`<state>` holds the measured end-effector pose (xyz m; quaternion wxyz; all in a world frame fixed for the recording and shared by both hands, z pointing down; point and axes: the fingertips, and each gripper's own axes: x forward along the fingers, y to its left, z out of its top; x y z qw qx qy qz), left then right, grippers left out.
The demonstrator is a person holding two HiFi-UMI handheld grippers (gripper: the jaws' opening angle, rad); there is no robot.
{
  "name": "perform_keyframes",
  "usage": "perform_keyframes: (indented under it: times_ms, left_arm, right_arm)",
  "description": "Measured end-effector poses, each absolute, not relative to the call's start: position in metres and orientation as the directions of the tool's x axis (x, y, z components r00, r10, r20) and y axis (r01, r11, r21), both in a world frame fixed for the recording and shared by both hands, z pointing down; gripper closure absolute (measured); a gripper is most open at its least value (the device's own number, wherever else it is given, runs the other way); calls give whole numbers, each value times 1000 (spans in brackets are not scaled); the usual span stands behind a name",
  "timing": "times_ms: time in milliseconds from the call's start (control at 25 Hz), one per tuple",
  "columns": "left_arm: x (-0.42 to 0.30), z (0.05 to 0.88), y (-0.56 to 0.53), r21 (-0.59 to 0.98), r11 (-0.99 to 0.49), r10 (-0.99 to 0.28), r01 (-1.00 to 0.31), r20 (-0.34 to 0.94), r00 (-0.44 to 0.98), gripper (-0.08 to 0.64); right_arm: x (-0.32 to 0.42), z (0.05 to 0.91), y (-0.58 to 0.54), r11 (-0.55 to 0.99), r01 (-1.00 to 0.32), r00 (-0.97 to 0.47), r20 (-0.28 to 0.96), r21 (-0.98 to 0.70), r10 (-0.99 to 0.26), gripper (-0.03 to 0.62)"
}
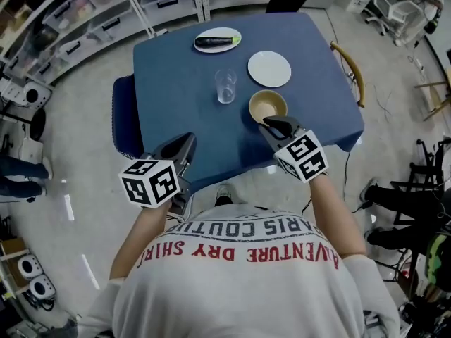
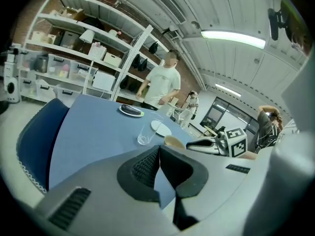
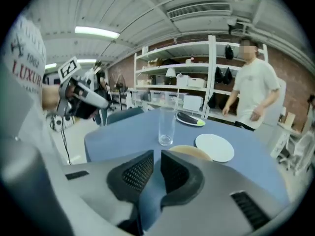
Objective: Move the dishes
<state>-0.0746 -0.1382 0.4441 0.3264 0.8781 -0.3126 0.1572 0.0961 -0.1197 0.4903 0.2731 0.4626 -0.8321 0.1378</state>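
Blue table [image 1: 176, 76] — bowl [image 1: 268, 106] just beyond right tongs [image 1: 271, 124], left tongs [image 1: 187, 141] farther — both pressed together.

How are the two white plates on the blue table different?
The far plate carries a dark eggplant; the near plate is bare. The far plate sits at the far edge of the table; the near plate lies beside the tan bowl. Both are white and lie flat.

Clear glass [image 1: 226, 86]; tablecloth [image 1: 176, 76] (matt, perhaps fabric).
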Motion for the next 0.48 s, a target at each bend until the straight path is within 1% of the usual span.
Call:
perform_keyframes:
  times_ms: [120,360,480]
  left_arm:
    - [-55,421,-117,459,-636,-433,-620,453,779,532]
    - [-25,374,-76,446,-704,-421,-553,365,830,532]
    - [-13,359,-53,448,-726,-411,-522,326,851,532]
  right_arm:
    - [102,453,-102,511,-849,-508,471,-133,-721,557]
    - [100,376,-59,585,-779,-626,243,-224,-741,563]
    - [100,354,-37,592,-774,-630,188,-223,-753,568]
